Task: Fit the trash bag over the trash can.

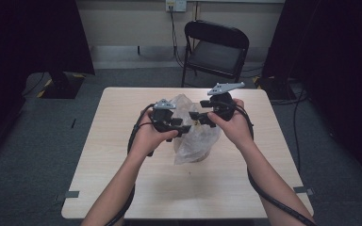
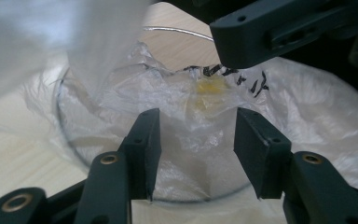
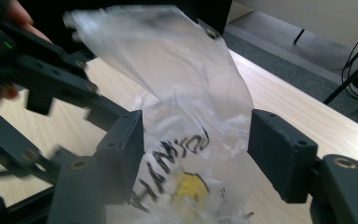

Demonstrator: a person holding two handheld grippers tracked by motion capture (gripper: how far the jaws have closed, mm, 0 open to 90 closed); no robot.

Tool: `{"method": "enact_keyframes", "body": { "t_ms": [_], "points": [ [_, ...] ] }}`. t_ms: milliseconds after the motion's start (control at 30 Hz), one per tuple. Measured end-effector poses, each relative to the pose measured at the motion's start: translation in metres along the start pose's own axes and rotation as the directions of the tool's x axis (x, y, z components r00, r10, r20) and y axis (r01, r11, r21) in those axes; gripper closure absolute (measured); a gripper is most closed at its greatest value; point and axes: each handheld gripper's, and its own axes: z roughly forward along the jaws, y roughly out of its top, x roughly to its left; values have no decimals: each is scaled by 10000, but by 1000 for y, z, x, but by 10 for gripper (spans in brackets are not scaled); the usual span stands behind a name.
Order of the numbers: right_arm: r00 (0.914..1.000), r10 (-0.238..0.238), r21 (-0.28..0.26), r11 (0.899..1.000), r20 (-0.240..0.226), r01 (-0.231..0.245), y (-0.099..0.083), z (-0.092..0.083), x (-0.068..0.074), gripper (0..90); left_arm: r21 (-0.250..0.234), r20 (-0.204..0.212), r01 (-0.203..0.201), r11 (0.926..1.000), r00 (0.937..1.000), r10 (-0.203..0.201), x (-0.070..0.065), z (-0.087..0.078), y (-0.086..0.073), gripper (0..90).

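Observation:
A crumpled clear plastic bag (image 1: 195,141) with black lettering and a yellow mark stands in the middle of the light wooden table (image 1: 122,141). Both hands hold their grippers at its top. My left gripper (image 1: 181,126) comes in from the left and my right gripper (image 1: 195,117) from the right, tips nearly meeting. In the left gripper view my left gripper (image 2: 196,135) stands open, the bag (image 2: 200,98) lying just past its pads. A curved clear rim (image 2: 67,135) shows through the plastic. My right gripper (image 3: 196,140) is open with a loose flap of the bag (image 3: 182,70) standing between its jaws, untouched.
A black folding chair (image 1: 215,49) stands behind the table's far edge. Cables trail from both grippers along the forearms. Dark curtains hang at both sides, and grey carpet surrounds the table.

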Motion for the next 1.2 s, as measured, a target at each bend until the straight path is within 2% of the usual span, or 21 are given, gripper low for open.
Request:
{"method": "enact_keyframes", "body": {
  "t_ms": [133, 167, 267, 367, 467, 567, 667, 733, 800, 867, 1033, 1133, 1200],
  "points": [
    [9999, -79, 94, 9999, -80, 80, 2, 1, 3, 364, 83, 48, -158, 9998, 9999, 158, -1, 5, 1, 507],
    [9999, -118, 222, 9997, -74, 120, 1, 3, 3, 375, 77, 48, -136, 9999, 9999, 136, -2, 5, 1, 507],
    [9997, -158, 647, 9978, -177, 169, -3, 11, 4, 405, 257, -46, -398, 9989, 9992, 399, -2, 4, 1, 506],
    [9993, -250, 988, 9947, -270, 275, -7, 18, 5, 519, 355, -148, -673, 9971, 9976, 679, -3, 0, 1, 505],
    [9992, -156, 1119, 9935, -379, 197, -9, 20, 4, 674, 401, -161, -718, 9966, 9972, 725, -1, -5, 1, 525],
    [9983, -26, 1163, 9932, -575, 93, -8, 17, -1, 790, 410, -325, -709, 9966, 9969, 723, 2, -12, 1, 528],
    [9979, 48, 1035, 9946, -645, 19, -9, 12, -5, 798, 325, -543, -719, 9969, 9958, 736, 6, -19, 2, 500],
    [9963, 358, 757, 9967, -786, -299, -9, 8, -7, 747, 308, -677, -729, 9969, 9949, 749, 8, -23, 3, 494],
    [9940, 611, 595, 9967, -906, -558, -10, 6, -8, 725, 273, -709, -558, 9981, 9958, 576, 8, -27, 3, 493],
    [9954, 477, 754, 9963, -828, -415, -11, 5, -6, 726, 332, -788, -639, 9974, 9947, 663, 10, -29, 2, 497],
    [9943, 403, 712, 9969, -990, -334, -10, 8, -1, 699, 563, -833, -606, 9966, 9944, 652, 11, -25, -4, 482],
    [9954, 215, 1083, 9941, -938, -113, -11, 12, 3, 777, 668, -923, -542, 9963, 9939, 603, 12, -21, -8, 492],
    [9928, 193, 1260, 9920, -1182, -42, -12, 16, 4, 813, 609, -961, -501, 9969, 9938, 558, 13, -20, -10, 504]
  ]
}}
